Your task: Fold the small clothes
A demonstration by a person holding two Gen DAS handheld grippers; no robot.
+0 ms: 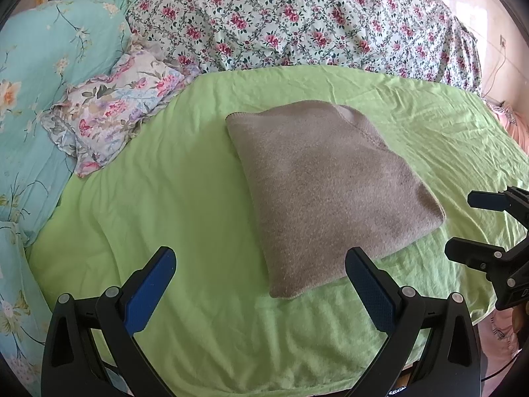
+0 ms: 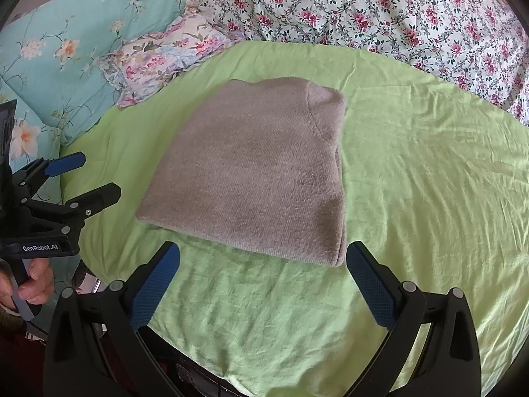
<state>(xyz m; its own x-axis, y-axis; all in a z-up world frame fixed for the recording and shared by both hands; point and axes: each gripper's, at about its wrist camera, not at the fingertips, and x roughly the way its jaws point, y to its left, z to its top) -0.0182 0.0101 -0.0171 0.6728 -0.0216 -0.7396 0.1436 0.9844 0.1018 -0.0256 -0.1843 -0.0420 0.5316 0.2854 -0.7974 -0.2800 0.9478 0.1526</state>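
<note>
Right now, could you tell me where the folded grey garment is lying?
The folded grey garment lies mid-frame on the green sheet, ahead of both open grippers.

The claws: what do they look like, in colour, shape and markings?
Both claws share one build: black plastic frames, each with two curved fingers lined by textured blue pads and silver round pivot pins. Seen from the right wrist view, the left claw bears white lettering "GenRobot.AI" on its black body. A hand grips its handle; a dark cuff shows below. No cables are clearly visible.
</note>
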